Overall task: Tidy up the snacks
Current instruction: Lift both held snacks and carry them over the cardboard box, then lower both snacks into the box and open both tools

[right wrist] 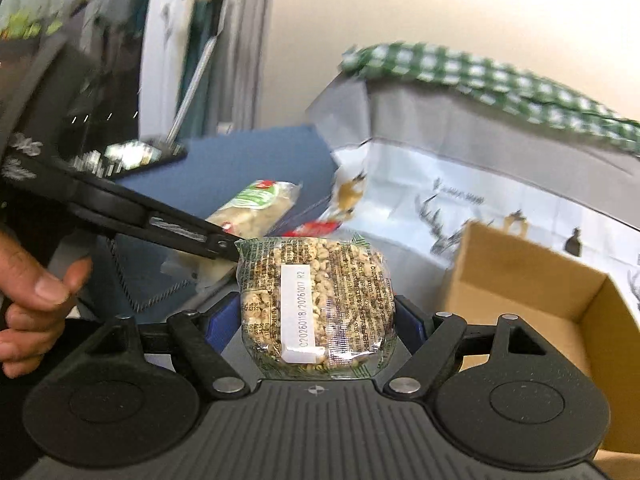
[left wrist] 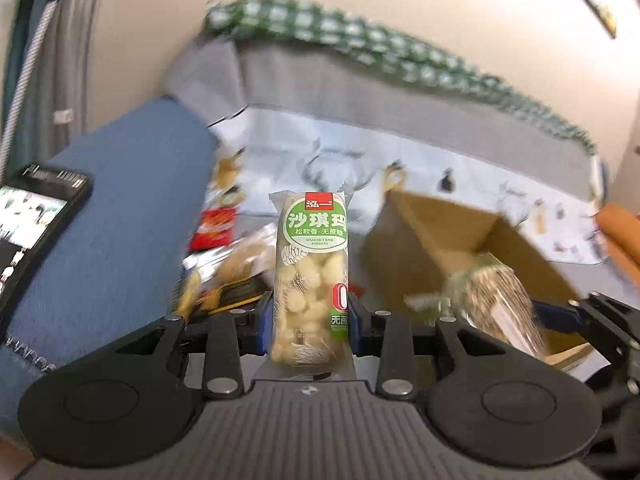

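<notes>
My left gripper (left wrist: 310,316) is shut on a long clear packet of pale puffed sweets with a green label (left wrist: 310,276), held upright above the table. My right gripper (right wrist: 318,316) is shut on a squat clear pack of puffed grain cake (right wrist: 316,304) with a white date sticker. An open cardboard box (left wrist: 460,248) sits to the right of the left gripper and lower right of the right gripper (right wrist: 532,292). The grain pack (left wrist: 496,300) and right gripper show at the right edge of the left wrist view. The green-label packet (right wrist: 256,210) and left gripper's fingers (right wrist: 180,232) show in the right wrist view.
More snack packets lie in a blurred heap (left wrist: 224,256), among them a red one (left wrist: 214,228). A phone (left wrist: 28,228) rests on a blue cushion (left wrist: 120,220). A grey sofa back with a green checked cloth (left wrist: 360,40) stands behind. A hand (right wrist: 32,292) shows at the left.
</notes>
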### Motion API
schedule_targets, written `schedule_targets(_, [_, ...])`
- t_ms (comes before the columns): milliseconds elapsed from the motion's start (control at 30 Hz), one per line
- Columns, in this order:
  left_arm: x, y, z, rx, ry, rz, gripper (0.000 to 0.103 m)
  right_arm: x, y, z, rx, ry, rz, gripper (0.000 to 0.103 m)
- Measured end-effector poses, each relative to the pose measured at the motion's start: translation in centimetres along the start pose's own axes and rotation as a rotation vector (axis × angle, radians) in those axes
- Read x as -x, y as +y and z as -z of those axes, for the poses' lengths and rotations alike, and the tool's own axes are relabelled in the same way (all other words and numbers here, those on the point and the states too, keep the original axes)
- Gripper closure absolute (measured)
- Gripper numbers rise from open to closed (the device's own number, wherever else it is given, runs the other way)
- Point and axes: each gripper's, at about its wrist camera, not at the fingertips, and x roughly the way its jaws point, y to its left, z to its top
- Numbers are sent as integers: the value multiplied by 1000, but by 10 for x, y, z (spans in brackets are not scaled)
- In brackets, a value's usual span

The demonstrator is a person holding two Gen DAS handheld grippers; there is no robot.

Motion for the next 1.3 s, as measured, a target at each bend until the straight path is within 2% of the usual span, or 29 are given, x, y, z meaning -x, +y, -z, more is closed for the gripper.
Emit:
schedule_targets(100, [5, -20, -4, -36, -37, 40, 64, 14, -22, -10, -57, -40, 29, 22])
schedule_targets(200, [-3, -34, 0, -10, -47, 101, 64, 27, -50, -20, -116, -81, 69, 22])
schedule_targets(267, [-15, -48, -2, -53, -22, 85, 64, 34, -73, -27, -155, -105, 97, 22])
schedule_targets(300, [-17, -52, -6, -58, -40, 98, 64, 38, -84, -31, -169, -117, 114, 22])
schedule_targets(367, [-21, -57, -15, -22, -78, 184, 64, 42, -109, -38, -180, -141, 153, 22])
schedule_targets(433, [-34, -66, -23, 0, -82, 214, 64, 43, -135, -43, -172, -161, 198, 22])
schedule_targets(600, [-79, -106, -49, -31, -59, 258, 64, 35, -198, -45, -200, -158, 312, 22])
schedule_targets(733, [-104, -140, -73, -86, -99, 314, 64, 25, -230, -24, -262, -136, 369, 22])
schedule_targets(833, [-119, -156, -64, -94, -108, 349, 64, 15, -241, -10, -308, -44, 374, 22])
schedule_targets(900, [-132, -163, -52, -99, -45, 347, 64, 16, -245, -11, -314, -59, 379, 22])
schedule_targets(933, [-138, -169, -49, -113, -10, 317, 64, 13, -246, -11, -312, -57, 376, 22])
schedule_targets(1133, [-154, -188, -44, -169, -2, 306, 64, -3, -247, -2, -241, 0, 392, 22])
schedule_targets(1300, [-156, -189, -46, -143, 12, 305, 63, -7, -254, 1, -273, 20, 398, 22])
